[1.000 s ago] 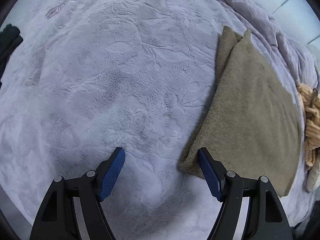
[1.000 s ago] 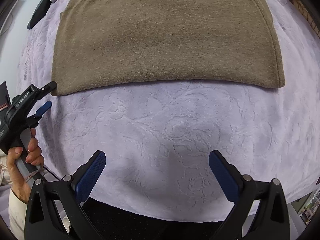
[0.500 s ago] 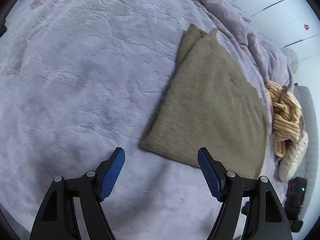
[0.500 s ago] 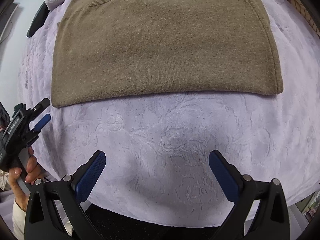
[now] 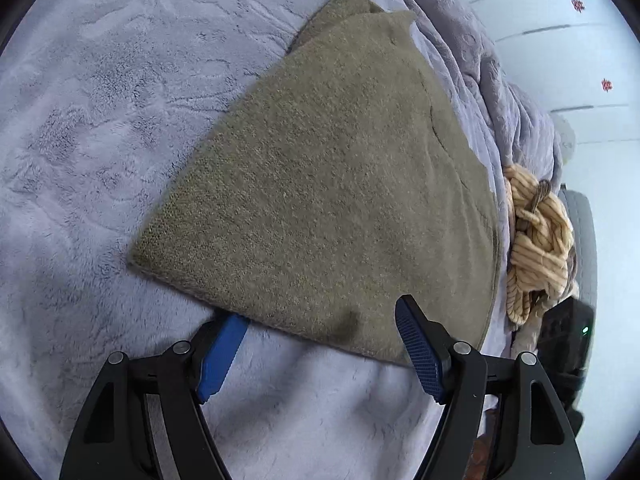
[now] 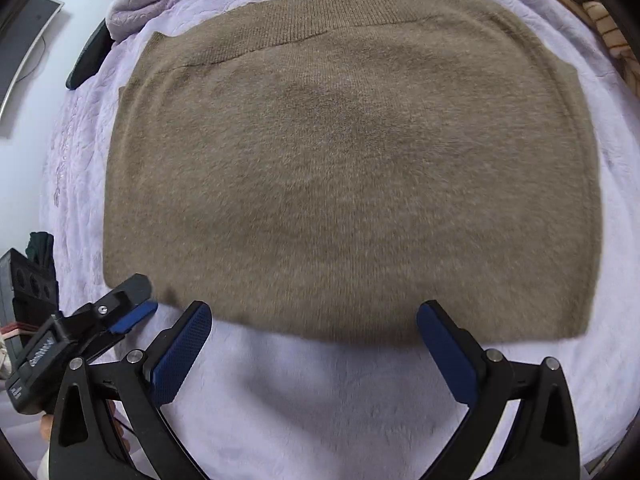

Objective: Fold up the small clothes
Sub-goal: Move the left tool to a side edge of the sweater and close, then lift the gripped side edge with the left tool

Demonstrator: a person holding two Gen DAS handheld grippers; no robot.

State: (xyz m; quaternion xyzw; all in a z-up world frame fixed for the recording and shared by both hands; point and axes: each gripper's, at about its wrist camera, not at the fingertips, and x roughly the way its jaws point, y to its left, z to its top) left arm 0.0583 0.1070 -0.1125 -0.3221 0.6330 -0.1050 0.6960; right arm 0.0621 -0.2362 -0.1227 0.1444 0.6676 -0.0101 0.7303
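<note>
An olive-brown knitted garment [image 5: 332,184] lies folded flat on the lavender bed blanket [image 5: 100,140]. My left gripper [image 5: 320,320] is open at the garment's near edge. Its left fingertip is tucked at the hem, and its right finger stands over the cloth. Nothing is pinched. In the right wrist view the garment [image 6: 352,168] fills the middle, with its ribbed band at the far side. My right gripper [image 6: 314,312] is open, both fingertips just at the near hem. The left gripper [image 6: 146,298] shows at the garment's near left corner.
A cream striped garment pile [image 5: 536,240] lies past the garment's right side, beside a black device with a green light [image 5: 568,336]. The bunched blanket [image 5: 480,60] rises behind. A dark object [image 6: 88,56] rests at the far left, and a black box [image 6: 28,276] stands off the bed's left edge.
Both grippers have closed in on the garment. The left one swung right until the near edge came between its fingers. The right one advanced to the near hem. Both stayed open.
</note>
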